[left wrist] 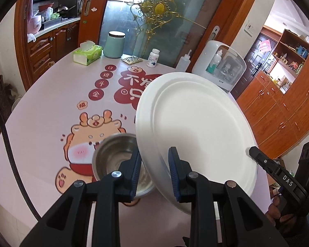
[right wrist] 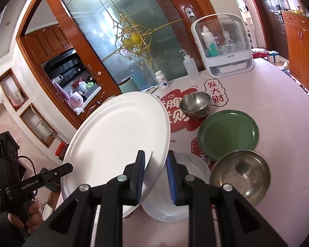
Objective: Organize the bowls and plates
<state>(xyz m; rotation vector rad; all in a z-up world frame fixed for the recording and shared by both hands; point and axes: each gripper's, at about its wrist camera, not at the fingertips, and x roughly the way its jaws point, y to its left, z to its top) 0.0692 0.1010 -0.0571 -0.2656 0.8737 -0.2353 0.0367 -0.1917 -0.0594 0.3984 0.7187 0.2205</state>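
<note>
The white plate (left wrist: 197,127) is held clear of the worktop (left wrist: 51,107), tilted, with one rim edge gripped by each tool. The left gripper (left wrist: 154,173) is closed on the plate's near rim, its blue fingers (left wrist: 173,170) either side of the edge; the right gripper (right wrist: 154,177) is clamped likewise on the opposite rim.

Taking the green plate (right wrist: 228,133) as landmark: the white plate is carried to its left, a steel bowl (right wrist: 195,105) stands just behind it, a second steel bowl (right wrist: 240,177) is just in front of it, and a clear plate (right wrist: 187,185) lies near its front left, partly under the white one.

The white plate is judged thin, light and fairly stiff, probably moulded pulp or plastic, so little force should be needed. Its broad flat face may flex or swing if held by one edge only; the raised rim is the sensible place to be gripped, with both sides kept level. The steel bowls are expected to be smooth and slippery, best taken by the lip.
</note>
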